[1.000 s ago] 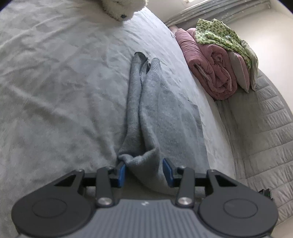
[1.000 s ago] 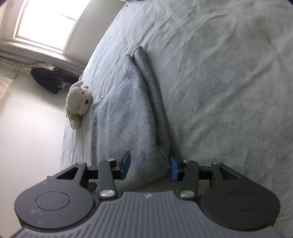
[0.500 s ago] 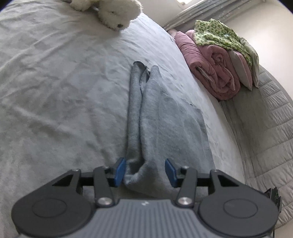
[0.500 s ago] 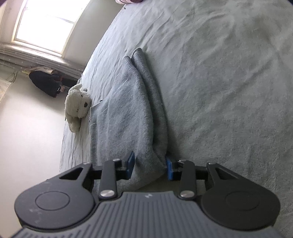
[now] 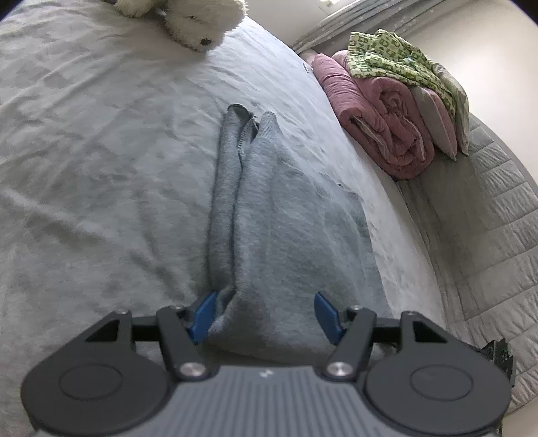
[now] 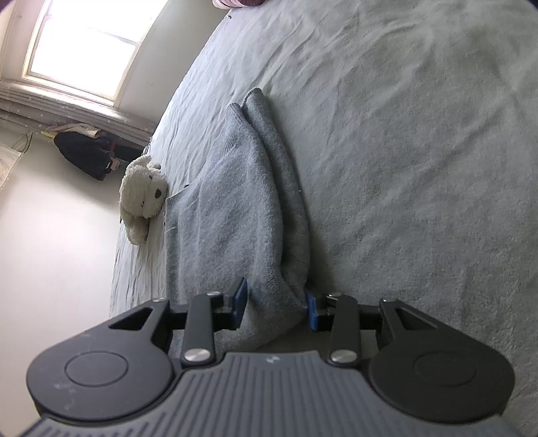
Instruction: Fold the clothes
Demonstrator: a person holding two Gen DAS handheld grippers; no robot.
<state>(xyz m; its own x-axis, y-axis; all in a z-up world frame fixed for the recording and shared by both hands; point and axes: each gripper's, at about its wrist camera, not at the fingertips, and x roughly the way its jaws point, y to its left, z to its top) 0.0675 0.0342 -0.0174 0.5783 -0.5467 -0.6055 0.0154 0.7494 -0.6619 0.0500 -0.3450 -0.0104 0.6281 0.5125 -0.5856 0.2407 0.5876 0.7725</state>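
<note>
A grey knitted sweater lies folded lengthwise on the grey bed sheet, with its sleeves bunched along one side. My left gripper is at its near end. Its jaws are opening, and the cloth lies loose between the blue pads without being pressed. In the right wrist view the same sweater stretches away from my right gripper. That gripper's pads close on the thick folded edge, which fills the gap between them.
A white plush toy lies at the far edge of the bed and also shows as the plush toy. A rolled pink quilt carries a green patterned cloth. A dark bundle sits on the floor under the window.
The left jaws have spread apart and let go of the sweater's end. The right jaws have narrowed onto the folded edge. Neither hand has shifted much.
</note>
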